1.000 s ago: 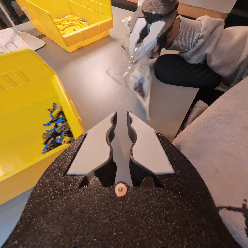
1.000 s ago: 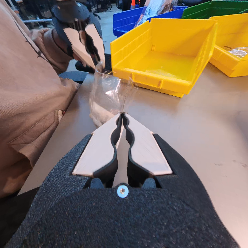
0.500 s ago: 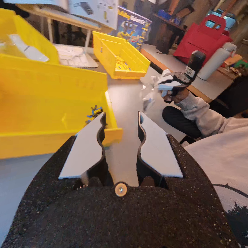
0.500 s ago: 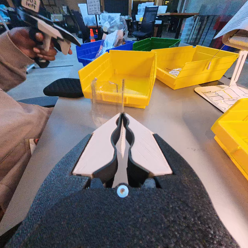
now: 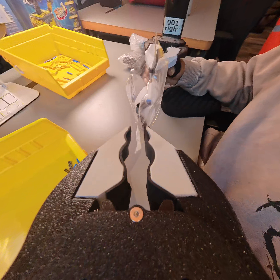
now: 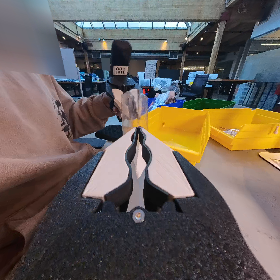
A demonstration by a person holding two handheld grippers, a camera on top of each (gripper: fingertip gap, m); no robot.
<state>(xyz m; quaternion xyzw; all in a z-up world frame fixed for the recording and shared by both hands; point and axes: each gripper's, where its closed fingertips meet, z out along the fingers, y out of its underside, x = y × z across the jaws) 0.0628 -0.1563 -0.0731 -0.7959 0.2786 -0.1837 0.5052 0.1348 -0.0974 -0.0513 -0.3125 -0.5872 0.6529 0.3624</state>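
A clear plastic bag of small dark and blue parts (image 5: pixel 146 90) is held stretched at frame centre above the grey worktop (image 5: pixel 90 112). The right gripper (image 6: pixel 138 128) is clamped on one edge. The left gripper (image 5: pixel 137 128) has its jaws slightly apart around the other edge, seemingly positioned for a second grip.

Two wrist cameras close above a grey table (image 5: pixel 94 112), facing each other along their fingers, both catching the clear bag (image 5: pixel 146 90) between them.
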